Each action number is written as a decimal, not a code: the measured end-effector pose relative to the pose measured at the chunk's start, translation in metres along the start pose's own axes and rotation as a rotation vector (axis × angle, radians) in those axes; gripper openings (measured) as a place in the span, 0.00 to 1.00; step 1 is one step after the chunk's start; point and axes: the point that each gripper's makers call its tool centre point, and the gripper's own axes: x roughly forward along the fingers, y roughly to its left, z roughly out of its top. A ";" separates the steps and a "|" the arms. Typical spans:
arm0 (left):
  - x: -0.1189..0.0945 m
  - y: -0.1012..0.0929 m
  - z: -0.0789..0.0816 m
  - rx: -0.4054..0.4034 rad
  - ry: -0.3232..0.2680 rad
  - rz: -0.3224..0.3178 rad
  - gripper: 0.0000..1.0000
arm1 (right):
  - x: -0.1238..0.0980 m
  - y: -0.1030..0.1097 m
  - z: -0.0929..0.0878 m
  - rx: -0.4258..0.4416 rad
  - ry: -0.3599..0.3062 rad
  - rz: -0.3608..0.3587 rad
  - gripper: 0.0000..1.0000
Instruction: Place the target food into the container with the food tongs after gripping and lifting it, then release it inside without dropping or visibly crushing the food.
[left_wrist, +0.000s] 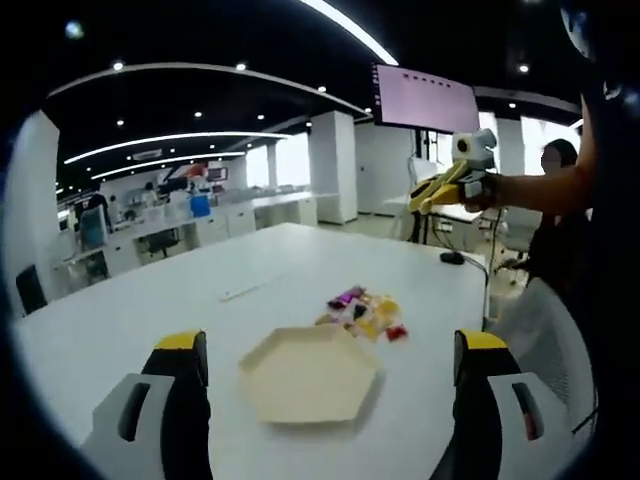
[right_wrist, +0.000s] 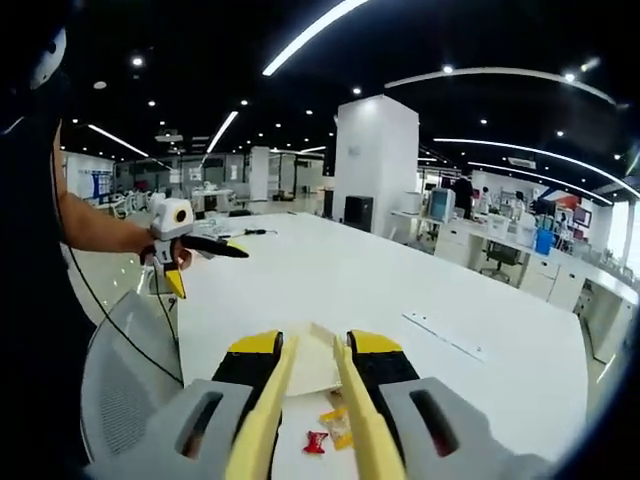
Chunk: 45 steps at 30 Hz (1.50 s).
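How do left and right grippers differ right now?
The left gripper is open with nothing between its jaws; the right gripper holds yellow tongs. Left looks at the hexagonal tray, right at wrapped snacks. Both have yellow-tipped black jaws.

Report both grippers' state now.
Left gripper: open, holding nothing, above the tray.
Right gripper: shut on the tongs, nothing between their tips.
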 end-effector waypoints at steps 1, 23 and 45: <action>-0.003 0.001 -0.003 -0.004 -0.001 0.009 0.99 | -0.001 -0.002 -0.005 0.003 0.010 -0.013 0.25; -0.018 0.008 -0.034 -0.052 0.038 0.092 0.98 | -0.010 -0.017 -0.057 0.020 0.111 -0.107 0.25; -0.022 -0.005 -0.062 -0.053 0.062 0.133 0.97 | 0.019 -0.008 -0.072 0.045 0.115 -0.081 0.25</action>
